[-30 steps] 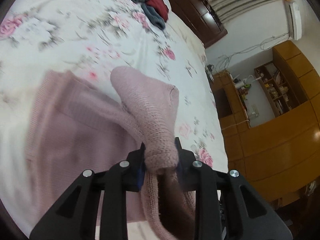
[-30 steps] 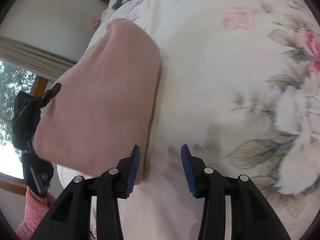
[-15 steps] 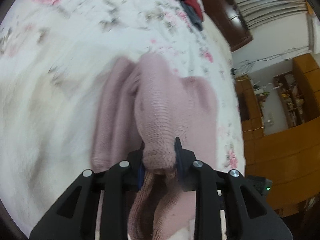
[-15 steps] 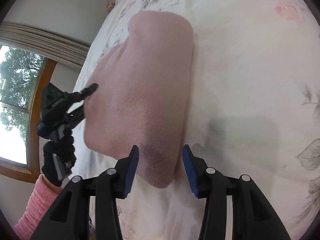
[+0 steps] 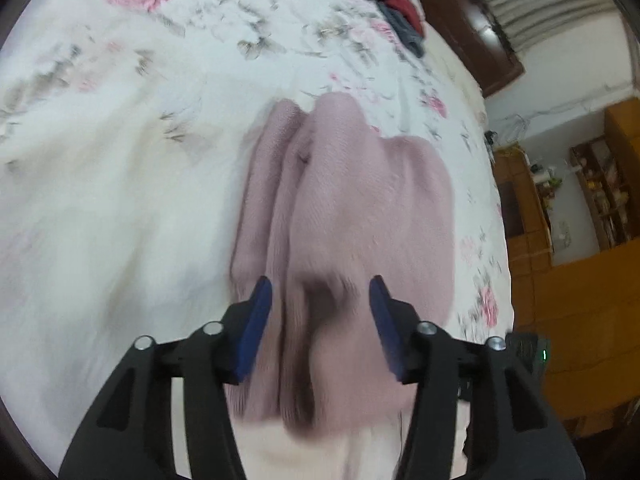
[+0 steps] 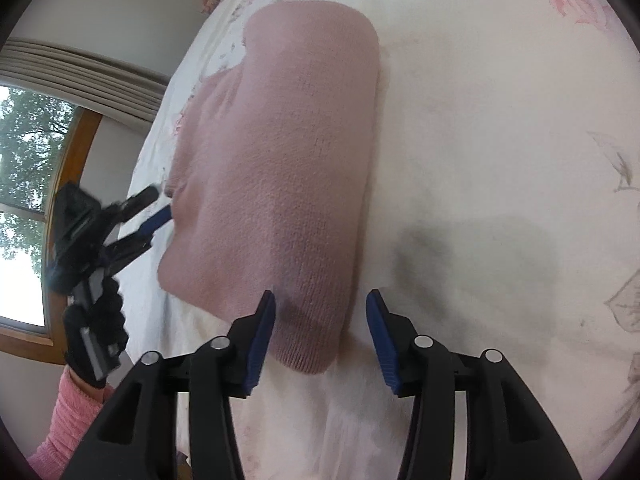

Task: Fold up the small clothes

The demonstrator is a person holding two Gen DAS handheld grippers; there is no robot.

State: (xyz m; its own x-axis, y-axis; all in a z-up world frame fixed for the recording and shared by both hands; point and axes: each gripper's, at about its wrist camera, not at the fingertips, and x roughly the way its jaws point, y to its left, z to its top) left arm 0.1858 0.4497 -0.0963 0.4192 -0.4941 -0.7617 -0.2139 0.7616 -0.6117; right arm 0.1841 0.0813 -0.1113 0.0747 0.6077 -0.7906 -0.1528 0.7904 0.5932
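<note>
A pink knit sweater (image 5: pixel 360 216) lies folded on the floral bedspread (image 5: pixel 120 160). In the left wrist view my left gripper (image 5: pixel 320 292) is open, its blue pads on either side of the sweater's near edge with a loose fold lying between them. In the right wrist view the same sweater (image 6: pixel 288 152) forms a long folded block, and my right gripper (image 6: pixel 320 304) stands open over its near corner. The left gripper (image 6: pixel 156 210) shows there too, at the sweater's left edge, held by a black-gloved hand (image 6: pixel 94 336) with a pink sleeve.
A heap of grey and red clothes (image 5: pixel 392 4) lies at the far end of the bed. Wooden cabinets (image 5: pixel 580 280) stand past the bed's right side. A window (image 6: pixel 24 200) and a white wall are beyond the bed's left edge in the right wrist view.
My left gripper opened and let go of the sweater fold, which now lies on the garment. The right gripper came closer to the sweater's near corner, still open.
</note>
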